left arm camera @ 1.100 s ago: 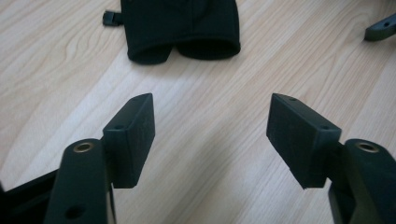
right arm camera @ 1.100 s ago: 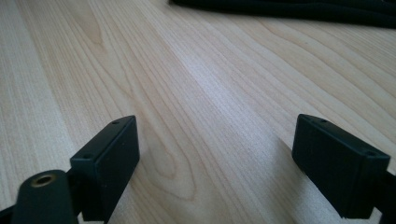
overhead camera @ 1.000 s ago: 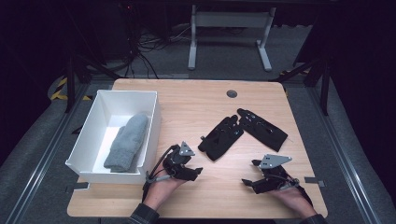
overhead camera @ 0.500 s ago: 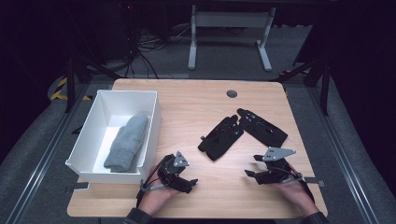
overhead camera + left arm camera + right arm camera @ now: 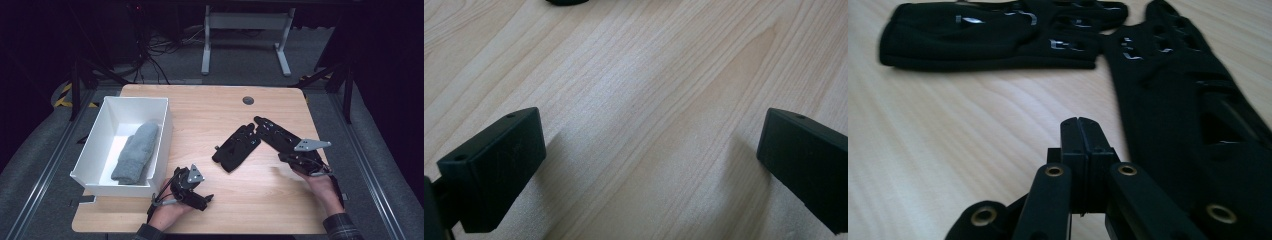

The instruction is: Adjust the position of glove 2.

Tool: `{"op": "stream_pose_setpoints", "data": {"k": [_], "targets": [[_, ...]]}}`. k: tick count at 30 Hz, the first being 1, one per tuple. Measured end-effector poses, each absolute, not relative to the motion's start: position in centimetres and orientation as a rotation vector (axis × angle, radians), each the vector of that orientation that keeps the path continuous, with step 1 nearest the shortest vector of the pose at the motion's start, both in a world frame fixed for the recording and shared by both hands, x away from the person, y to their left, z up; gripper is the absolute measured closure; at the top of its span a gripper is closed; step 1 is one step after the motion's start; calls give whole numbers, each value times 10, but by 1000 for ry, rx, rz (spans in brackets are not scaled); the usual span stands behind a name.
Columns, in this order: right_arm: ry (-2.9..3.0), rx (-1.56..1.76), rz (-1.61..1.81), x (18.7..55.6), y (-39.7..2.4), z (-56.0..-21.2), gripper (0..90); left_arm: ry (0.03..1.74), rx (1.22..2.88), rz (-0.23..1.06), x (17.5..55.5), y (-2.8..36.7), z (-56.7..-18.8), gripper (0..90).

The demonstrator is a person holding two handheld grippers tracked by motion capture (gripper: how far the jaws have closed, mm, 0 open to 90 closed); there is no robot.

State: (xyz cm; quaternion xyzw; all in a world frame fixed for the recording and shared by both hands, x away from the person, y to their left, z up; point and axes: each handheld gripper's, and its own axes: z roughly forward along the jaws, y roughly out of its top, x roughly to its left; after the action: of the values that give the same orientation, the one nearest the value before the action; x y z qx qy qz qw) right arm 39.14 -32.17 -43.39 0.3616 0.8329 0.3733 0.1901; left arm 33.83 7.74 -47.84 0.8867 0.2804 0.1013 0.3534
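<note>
Two black gloves lie on the wooden table: one mid-table, also in the right gripper view, and a second one angled beside it. My right gripper rests at the near end of the second glove; its jaws have just been closing and are shut with nothing between them. My left gripper is low near the front edge by the bin corner. Its jaws have just been opening and stand wide over bare wood, holding nothing.
A white bin at the table's left holds a grey knit mitten-like piece. A small dark round cap sits in the tabletop near the far edge. Bare wood lies between the two hands.
The right hand moved away and to the right, up to the near end of the second glove, and its jaws went shut. The left hand drifted slightly toward the front edge.
</note>
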Motion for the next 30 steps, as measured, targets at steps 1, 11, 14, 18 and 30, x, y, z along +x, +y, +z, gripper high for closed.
{"op": "stream_pose_setpoints", "data": {"k": [1,11,14,18,30], "targets": [[2334,1022,1041,394,-324,-434,900,724,2293,262,338,78,-478,0],[2277,1108,943,409,-357,-440,900,725,2292,260,338,78,-478,1],[2288,1131,897,412,-364,-445,900,723,2293,260,338,78,-478,1],[2314,1143,856,413,-365,-451,900,723,2293,259,338,78,-478,1],[2441,1022,839,396,-347,-449,900,724,2292,259,338,78,-478,1]]}}
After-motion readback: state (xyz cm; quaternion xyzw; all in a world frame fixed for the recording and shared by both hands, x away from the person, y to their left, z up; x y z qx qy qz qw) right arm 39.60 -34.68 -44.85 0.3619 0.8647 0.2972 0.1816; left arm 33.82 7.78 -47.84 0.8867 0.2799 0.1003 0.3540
